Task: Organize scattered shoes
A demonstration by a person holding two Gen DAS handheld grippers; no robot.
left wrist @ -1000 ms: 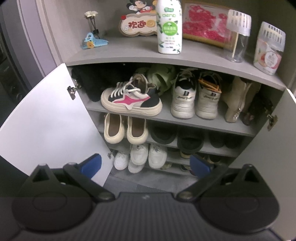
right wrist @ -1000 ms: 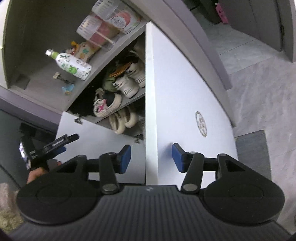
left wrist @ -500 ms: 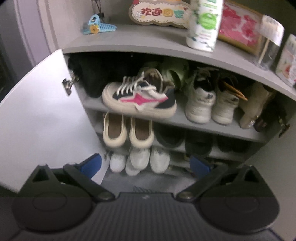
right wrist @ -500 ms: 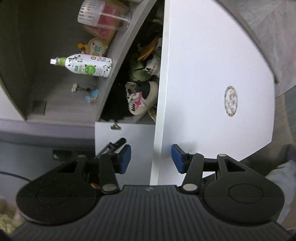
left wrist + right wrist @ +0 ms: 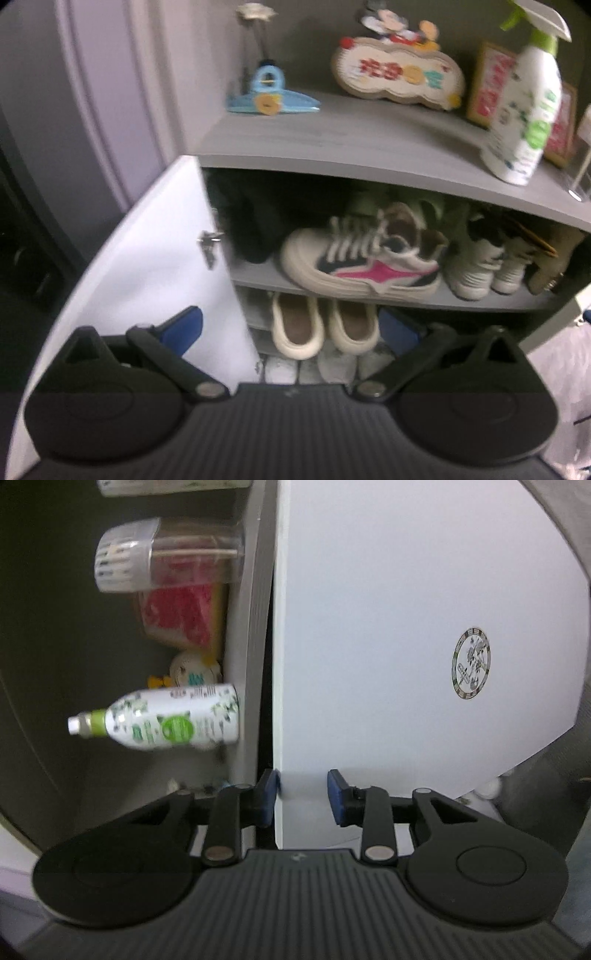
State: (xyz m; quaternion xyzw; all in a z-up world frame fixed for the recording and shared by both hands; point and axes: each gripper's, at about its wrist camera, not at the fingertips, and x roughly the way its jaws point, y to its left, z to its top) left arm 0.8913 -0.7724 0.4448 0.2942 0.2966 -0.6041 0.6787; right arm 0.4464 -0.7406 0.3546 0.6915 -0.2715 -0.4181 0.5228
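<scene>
— Where is the pink-and-white sneaker (image 5: 364, 264)?

— It lies sideways on the cabinet's upper inner shelf (image 5: 258, 275), above a cream pair (image 5: 325, 326).

— And the left gripper (image 5: 290, 326)?

— Its fingers are spread wide, holding nothing.

— The right gripper (image 5: 303, 797)?

— Its fingers are parted, straddling the edge of the white door (image 5: 406, 627); one blue pad touches it.

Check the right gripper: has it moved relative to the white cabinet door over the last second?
Yes. The right gripper has closed in on the white cabinet door; the door's edge now sits between its open fingers, where a clear gap lay earlier.
</scene>
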